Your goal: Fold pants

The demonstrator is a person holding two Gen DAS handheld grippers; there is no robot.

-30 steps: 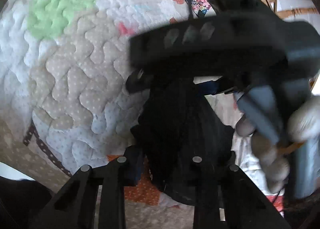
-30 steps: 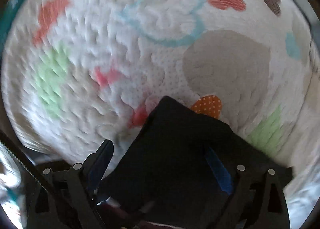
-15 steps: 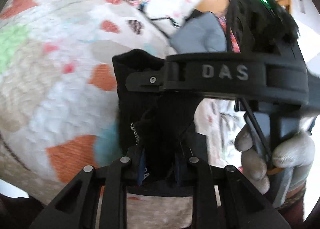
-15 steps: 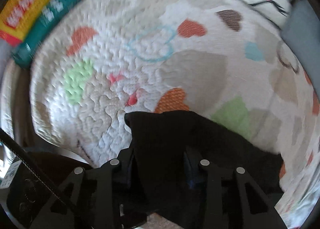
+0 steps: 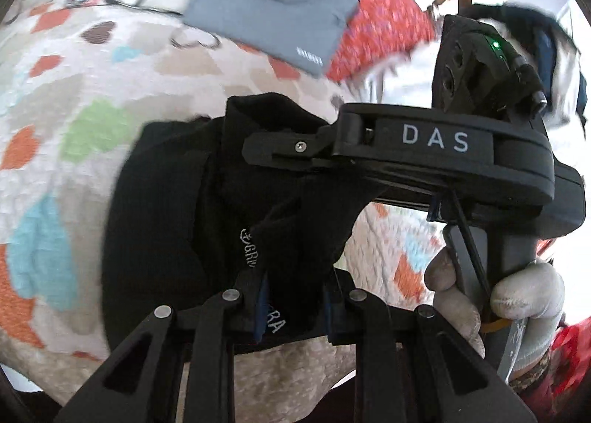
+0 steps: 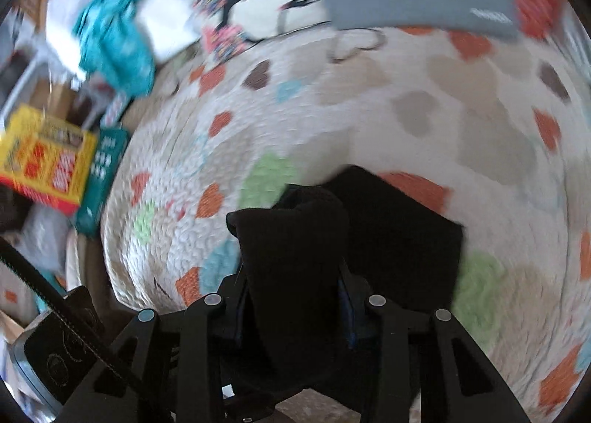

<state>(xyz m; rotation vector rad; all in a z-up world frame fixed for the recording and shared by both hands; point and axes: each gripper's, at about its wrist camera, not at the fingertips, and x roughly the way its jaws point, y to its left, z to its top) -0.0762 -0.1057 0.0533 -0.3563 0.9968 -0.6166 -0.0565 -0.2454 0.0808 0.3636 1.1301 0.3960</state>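
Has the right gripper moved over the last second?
Yes. The right gripper, clamping the black pants, has pulled back from the quilt; the yellow box now shows.

Both wrist views—close, downward—share the quilt (image 5: pixel 92 65).

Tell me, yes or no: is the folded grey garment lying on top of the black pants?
No: the folded grey garment lies apart, beyond the black pants.

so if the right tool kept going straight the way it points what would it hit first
Probably the black pants it already grips, bunched right ahead of the right tool; past that fold, likely the heart-patterned quilt, though depth is unclear.
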